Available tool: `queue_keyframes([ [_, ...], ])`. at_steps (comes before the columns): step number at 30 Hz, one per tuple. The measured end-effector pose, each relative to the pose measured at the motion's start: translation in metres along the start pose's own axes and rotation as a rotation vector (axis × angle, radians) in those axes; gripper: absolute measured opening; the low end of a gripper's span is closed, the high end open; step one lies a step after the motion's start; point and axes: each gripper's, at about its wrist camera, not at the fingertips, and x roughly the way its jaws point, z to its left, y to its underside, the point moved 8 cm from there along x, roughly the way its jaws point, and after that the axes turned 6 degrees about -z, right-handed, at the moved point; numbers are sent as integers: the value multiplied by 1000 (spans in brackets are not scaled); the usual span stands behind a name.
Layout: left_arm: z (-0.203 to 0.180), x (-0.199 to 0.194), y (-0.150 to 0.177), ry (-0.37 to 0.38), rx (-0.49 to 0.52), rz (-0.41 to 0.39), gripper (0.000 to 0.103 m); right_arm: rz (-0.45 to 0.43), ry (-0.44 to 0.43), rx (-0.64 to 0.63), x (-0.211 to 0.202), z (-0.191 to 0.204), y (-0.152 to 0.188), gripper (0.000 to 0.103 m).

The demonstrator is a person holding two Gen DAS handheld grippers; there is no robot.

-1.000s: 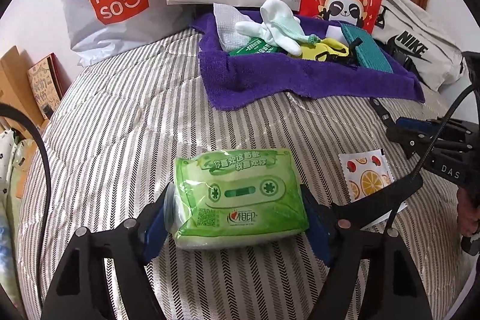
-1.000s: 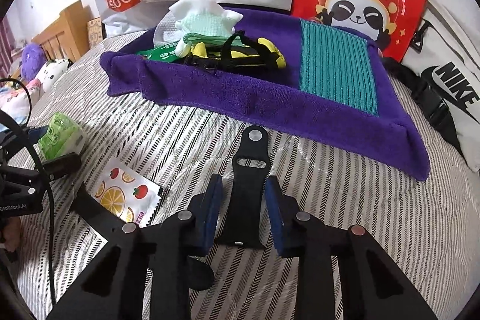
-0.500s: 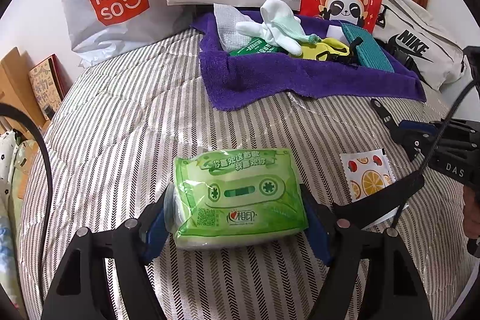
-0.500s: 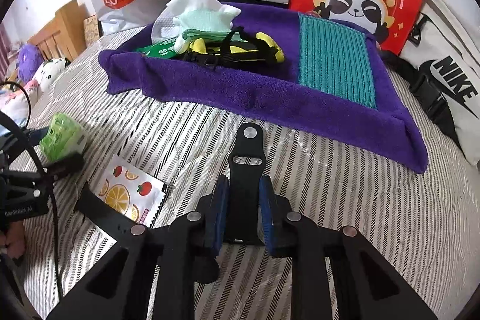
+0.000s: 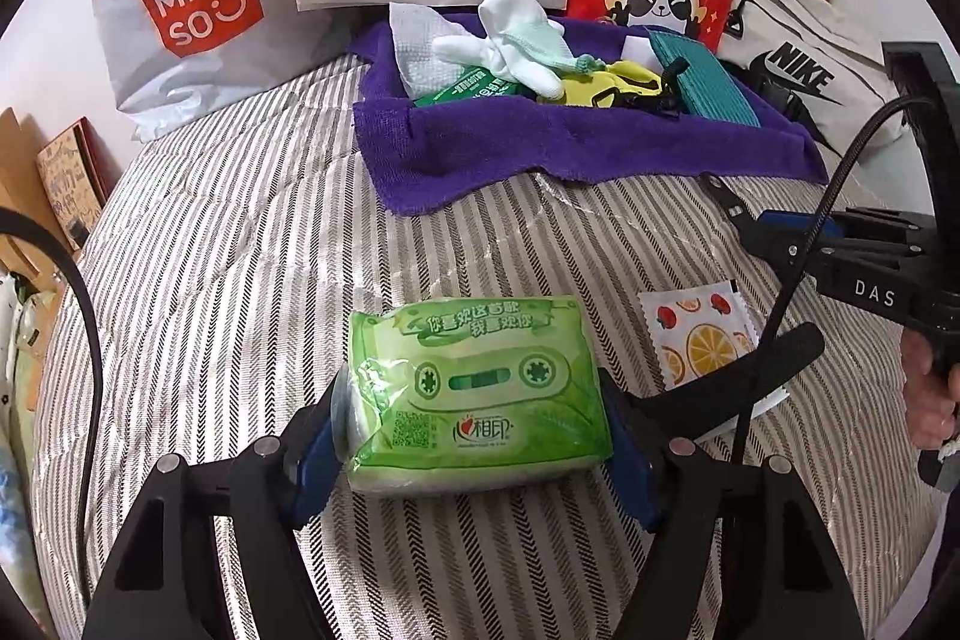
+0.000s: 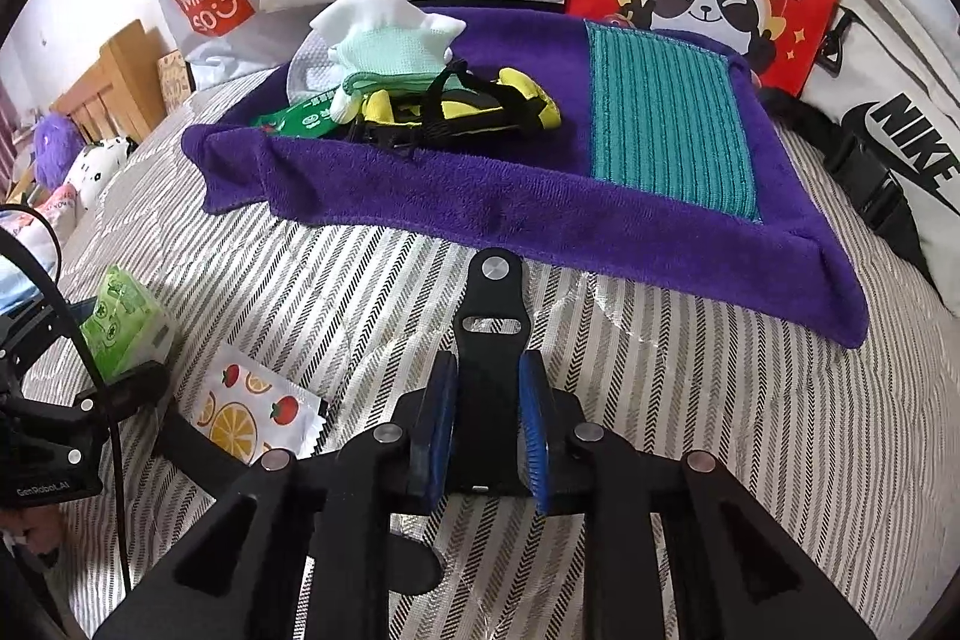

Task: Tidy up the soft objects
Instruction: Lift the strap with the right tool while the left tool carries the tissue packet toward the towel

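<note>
Change since earlier: right tool [image 6: 486, 430] jaws have just been closing on the black strap [image 6: 493, 340]; its blue pads, apart a second ago, are now pressing the strap's sides. Left tool has barely shifted.
Left tool: left tool [image 5: 474, 451] is standing wide, its pads bracketing the short ends of the green tissue pack [image 5: 477, 388] and touching the wrapper. The pack is lying flat on the bed, so this is looking like a grip set before a lift.
Right tool: narrow opening, clamped across the strap's near end, while the far end with its metal stud is pointing toward 12 o'clock and resting on the striped bedcover [image 6: 690, 400].
Tissue pack position: lower centre of the left view; in the right view it is sitting at about 9 o'clock.
Strap position: just short of the purple towel's front edge, not touching it as far as I can tell.
Purple towel: purple towel [image 6: 540, 196] is spread at 12 o'clock with raised edges, serving as the collecting spot; white socks [image 5: 516, 40], a yellow-and-black pouch [image 6: 468, 106] and a teal cloth [image 6: 669, 118] are already lying on it.
Fruit-print sachet: fruit-print sachet [image 5: 699, 334] is waiting on the bed between the two tools, untouched.
Why both are held: each tool is taking one item, likely to carry both to the towel together.
</note>
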Motion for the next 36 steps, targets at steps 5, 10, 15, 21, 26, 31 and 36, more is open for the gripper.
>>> queue_keyframes([
  [5,4,-2,-1,37,-43,29,72,-3,-30,42,-1,-5,-1,21],
  [10,6,-17,-9,87,-84,13,72,-12,-14,66,-13,-16,-1,21],
  [15,4,-30,-19,94,-87,-9,72,-30,-13,74,-28,-24,-2,21],
  [21,3,-37,-42,118,-107,-31,72,-44,-11,66,-39,-31,-12,21],
  [26,1,-34,-70,121,-93,-61,72,-74,-14,58,-45,-35,-35,21],
  [31,-1,-25,-98,127,-74,-80,72,-108,-25,44,-48,-36,-64,21],
  [36,3,-13,-124,133,-71,-88,72,-127,-26,33,-42,-37,-93,21],
])
